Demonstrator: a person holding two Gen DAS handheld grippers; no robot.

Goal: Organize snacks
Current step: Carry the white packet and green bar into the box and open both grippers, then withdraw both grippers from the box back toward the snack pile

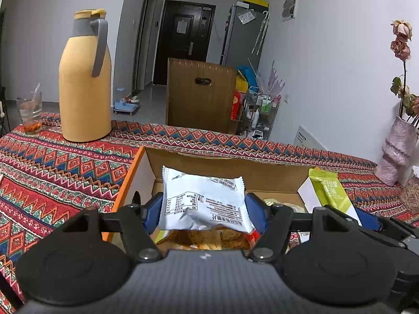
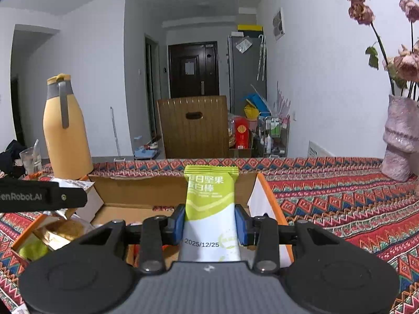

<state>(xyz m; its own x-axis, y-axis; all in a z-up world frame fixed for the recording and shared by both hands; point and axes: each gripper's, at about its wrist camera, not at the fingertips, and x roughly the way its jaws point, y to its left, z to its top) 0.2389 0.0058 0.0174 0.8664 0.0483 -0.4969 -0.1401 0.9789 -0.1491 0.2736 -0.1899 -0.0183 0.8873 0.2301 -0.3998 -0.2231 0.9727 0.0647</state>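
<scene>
Mid-task: white printed snack packet [image 1: 203,200] is clamped in left gripper [image 1: 204,209], green-and-white nut bar wrapper [image 2: 210,209] in right gripper [image 2: 210,225], both at frame centre above open brown cardboard box [image 2: 136,185] (some snacks already inside); neither released yet.

Left tool [image 1: 204,206], right tool [image 2: 210,225]: black linkages, blue pads, silver screws, grey bodies.

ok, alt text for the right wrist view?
The right gripper holds a green-and-white snack bar above an open cardboard box on a patterned tablecloth. The left gripper enters at left, beside a yellow thermos.
</scene>
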